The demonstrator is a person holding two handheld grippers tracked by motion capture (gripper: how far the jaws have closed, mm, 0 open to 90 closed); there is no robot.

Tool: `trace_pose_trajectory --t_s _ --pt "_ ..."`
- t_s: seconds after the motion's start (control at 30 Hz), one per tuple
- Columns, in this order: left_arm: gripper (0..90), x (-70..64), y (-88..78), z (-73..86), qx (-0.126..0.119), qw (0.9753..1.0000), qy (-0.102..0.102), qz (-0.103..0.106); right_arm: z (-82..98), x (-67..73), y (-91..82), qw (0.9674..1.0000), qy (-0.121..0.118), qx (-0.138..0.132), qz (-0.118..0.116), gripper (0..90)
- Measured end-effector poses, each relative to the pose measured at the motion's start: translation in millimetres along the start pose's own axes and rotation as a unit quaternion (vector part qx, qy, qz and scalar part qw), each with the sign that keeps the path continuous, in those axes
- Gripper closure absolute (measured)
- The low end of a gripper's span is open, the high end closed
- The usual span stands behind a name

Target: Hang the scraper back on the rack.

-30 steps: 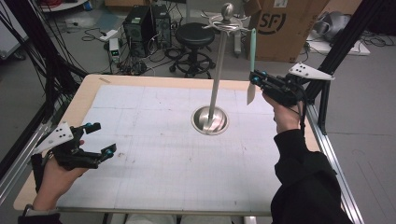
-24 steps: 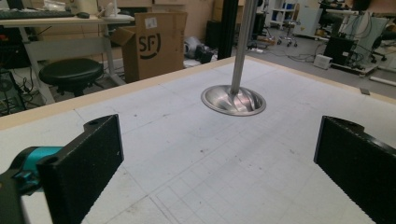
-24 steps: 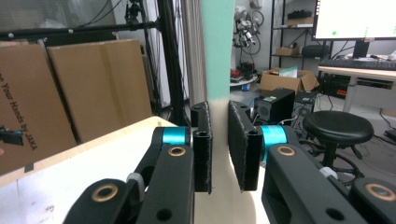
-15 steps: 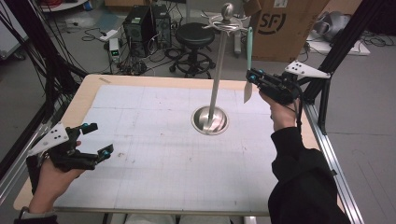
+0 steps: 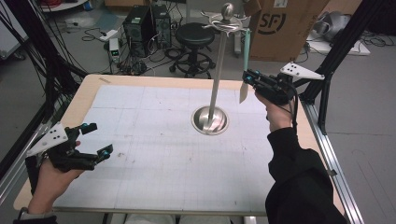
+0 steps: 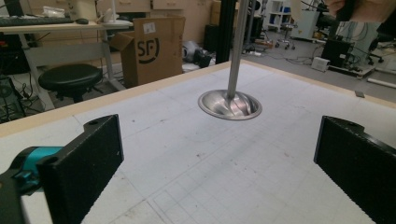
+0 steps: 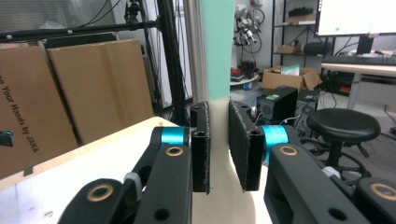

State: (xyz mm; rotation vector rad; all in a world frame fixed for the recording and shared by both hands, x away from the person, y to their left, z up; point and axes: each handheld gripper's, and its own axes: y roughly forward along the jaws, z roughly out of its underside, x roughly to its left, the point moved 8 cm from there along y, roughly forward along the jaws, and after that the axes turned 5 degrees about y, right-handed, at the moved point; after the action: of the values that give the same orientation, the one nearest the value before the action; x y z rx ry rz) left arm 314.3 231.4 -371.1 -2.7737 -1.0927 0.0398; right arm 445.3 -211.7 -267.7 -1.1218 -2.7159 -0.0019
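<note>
High view: hanging step near its end, by the look of it. Shows the spatula [image 5: 245, 63] upright at the far right of the table [image 5: 154, 177], green handle up at a hook [image 5: 236, 29] on top of the stand [image 5: 217, 70], pale blade down and clear of the tabletop. Cannot make out at this size whether the handle's hole truly sits on the hook. Places the right gripper [image 5: 249, 79] at the spatula's neck, where handle meets blade. Right gripper view: puts both pads [image 7: 238, 140] close against the neck [image 7: 218, 121], one on each side, with no clear gap; jaws just been opening, spatula between them. Cannot tell whether the pads press or merely touch. Next move, as a judgement: calls for widening the jaws until both pads are free, then drawing the gripper straight back toward the person, level, without brushing the blade and setting it swinging or lifting it off the hook. Risks a fall onto the table if the handle is not properly seated. Left gripper [image 5: 99, 137]: rests low at the near left corner, well apart from the stand, jaws spread wide, nothing between them. Containers: round steel dish [image 5: 198, 122] at the stand's foot, holding the pole alone; cardboard box [image 5: 275, 28] on the floor beyond the table, contents hidden.
</note>
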Motion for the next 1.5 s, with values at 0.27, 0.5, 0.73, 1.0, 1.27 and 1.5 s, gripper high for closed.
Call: trace_pose_trajectory --t_s 0.27,0.5,0.73,1.0,1.27,1.5 --pt "1.8 -5.7 7.9 -5.9 -0.007 0.9999 0.004 0.015 14.0 6.3 -5.2 0.9995 -0.016 0.009 0.025 48.4" --pt "1.8 -5.1 13.2 -7.7 -0.013 0.9997 0.000 0.020 51.7 12.1 -10.6 0.9986 -0.013 0.046 0.025 13.4" --pt "1.8 -6.9 21.4 -6.1 -0.017 0.9990 0.002 0.040 94.5 22.3 -18.5 0.9961 -0.017 0.086 -0.001 0.3" --pt "1.8 -5.7 31.3 -5.9 -0.017 0.9991 -0.004 0.040 105.1 25.6 -47.2 0.9969 -0.028 0.074 0.004 0.3" --pt "1.8 -5.9 37.4 -6.7 -0.017 0.9991 -0.002 0.039 124.8 24.9 -76.0 0.9953 -0.016 0.093 -0.021 0.3" --pt "1.8 -7.2 37.9 -10.6 -0.022 0.9989 0.000 0.042 118.6 29.5 -96.0 0.9964 -0.013 0.077 -0.032 0.4"
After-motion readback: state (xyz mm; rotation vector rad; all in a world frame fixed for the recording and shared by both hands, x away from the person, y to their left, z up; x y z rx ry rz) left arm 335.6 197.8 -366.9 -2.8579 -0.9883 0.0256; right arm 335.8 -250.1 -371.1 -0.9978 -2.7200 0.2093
